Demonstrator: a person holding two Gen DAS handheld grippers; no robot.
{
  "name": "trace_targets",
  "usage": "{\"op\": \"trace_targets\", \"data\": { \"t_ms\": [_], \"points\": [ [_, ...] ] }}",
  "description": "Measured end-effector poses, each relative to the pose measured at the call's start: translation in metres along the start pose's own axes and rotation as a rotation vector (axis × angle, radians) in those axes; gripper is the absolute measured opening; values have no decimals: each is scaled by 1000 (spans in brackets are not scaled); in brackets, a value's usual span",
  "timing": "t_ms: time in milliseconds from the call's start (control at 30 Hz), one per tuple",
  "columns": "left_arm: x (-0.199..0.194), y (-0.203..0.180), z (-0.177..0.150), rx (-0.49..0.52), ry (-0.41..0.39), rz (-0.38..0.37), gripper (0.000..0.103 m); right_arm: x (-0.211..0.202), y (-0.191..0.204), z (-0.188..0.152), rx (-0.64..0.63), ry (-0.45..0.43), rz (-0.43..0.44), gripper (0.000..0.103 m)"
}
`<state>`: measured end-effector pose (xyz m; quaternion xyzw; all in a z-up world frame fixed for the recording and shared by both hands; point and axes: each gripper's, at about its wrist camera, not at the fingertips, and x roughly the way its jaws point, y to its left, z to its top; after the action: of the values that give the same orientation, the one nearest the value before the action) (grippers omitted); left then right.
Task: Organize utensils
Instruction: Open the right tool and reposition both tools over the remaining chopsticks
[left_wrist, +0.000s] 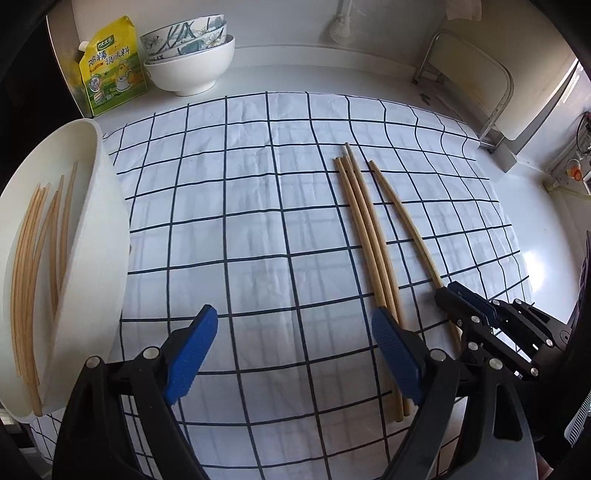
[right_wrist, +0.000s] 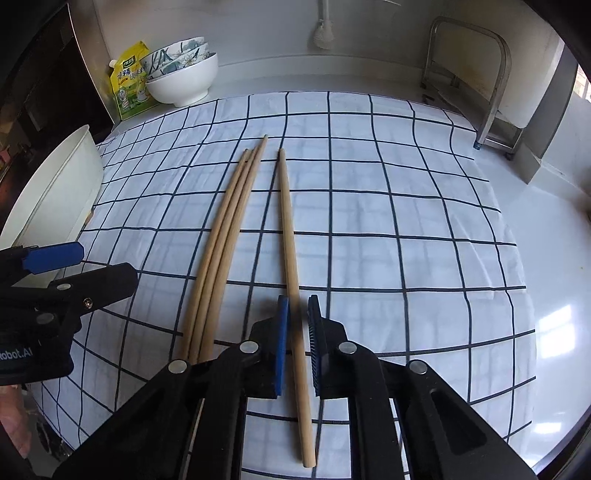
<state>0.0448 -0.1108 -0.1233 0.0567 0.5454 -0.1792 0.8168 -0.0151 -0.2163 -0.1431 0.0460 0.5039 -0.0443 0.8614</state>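
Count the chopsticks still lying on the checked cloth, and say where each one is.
4. Three lie bunched together on the checked cloth. The single chopstick lies just right of them, between the pads of the right hand-held gripper. None seems hidden.

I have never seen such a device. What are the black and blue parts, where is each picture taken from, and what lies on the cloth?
A person holds two hand tools, each a gripper with a camera looking along its blue-padded fingers. One picture comes from the left gripper, which is open and empty. The other comes from the right gripper, shut on a single chopstick. Beside it three chopsticks lie together on the checked cloth. At the left a white tray already holds more chopsticks. Behind stand stacked bowls and a yellow seasoning pouch.
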Motion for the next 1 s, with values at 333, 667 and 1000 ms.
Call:
{"op": "trace_targets", "data": {
  "t_ms": [333,667,1000],
  "points": [
    [26,-25,1,45,14,12,85,-10,-33,-12,58,6,15,11],
    [34,-34,1,75,2,74,90,-17,-42,-5,83,-28,22,29],
    [44,-32,9,56,14,143,92,-14,-43,-1,79,-21,42,41]
  ]
}}
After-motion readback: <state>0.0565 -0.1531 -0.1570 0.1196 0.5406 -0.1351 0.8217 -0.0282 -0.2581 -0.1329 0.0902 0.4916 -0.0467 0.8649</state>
